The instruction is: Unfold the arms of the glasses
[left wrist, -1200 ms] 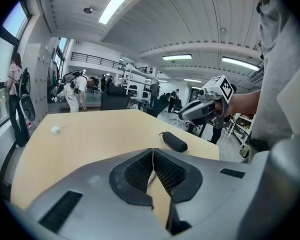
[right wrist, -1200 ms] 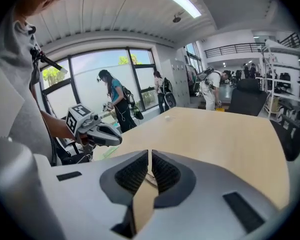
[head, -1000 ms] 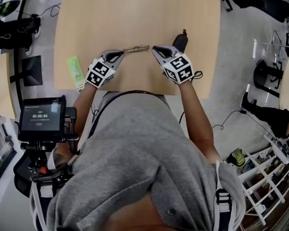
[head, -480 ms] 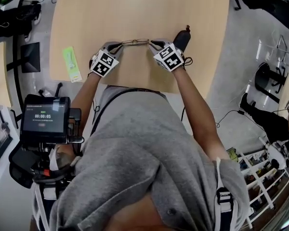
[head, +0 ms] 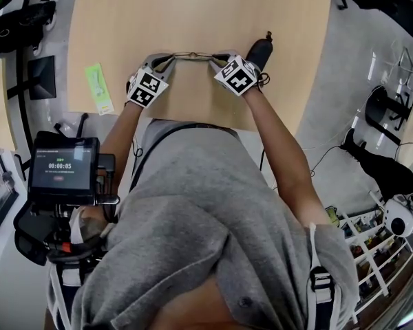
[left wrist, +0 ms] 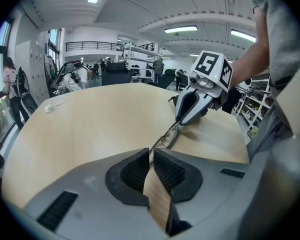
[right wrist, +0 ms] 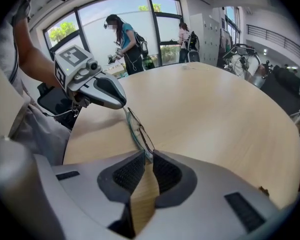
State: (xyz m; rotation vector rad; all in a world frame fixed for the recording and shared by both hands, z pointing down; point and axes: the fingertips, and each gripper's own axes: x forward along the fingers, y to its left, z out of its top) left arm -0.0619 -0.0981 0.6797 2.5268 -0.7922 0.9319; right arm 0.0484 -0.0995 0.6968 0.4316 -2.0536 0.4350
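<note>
Head view: the glasses (head: 193, 56) are too small for me to tell how their arms lie. One end of the frame is hidden between the fingers (left wrist: 136, 170) of my left gripper (left wrist: 151, 152), the other inside my right gripper (right wrist: 148, 155). A dark object (head: 258, 49) sits partly behind that gripper; unidentified. The bench (head: 124, 19) is cut off at the top edge, and my torso covers part of its near edge.

Grey short-sleeved shirt (head: 193, 212), grey left gripper (head: 172, 58) and right gripper (head: 213, 58) (black ribbed fingers (left wrist: 169, 172)), black-and-white marker cubes (head: 235, 75)
</note>
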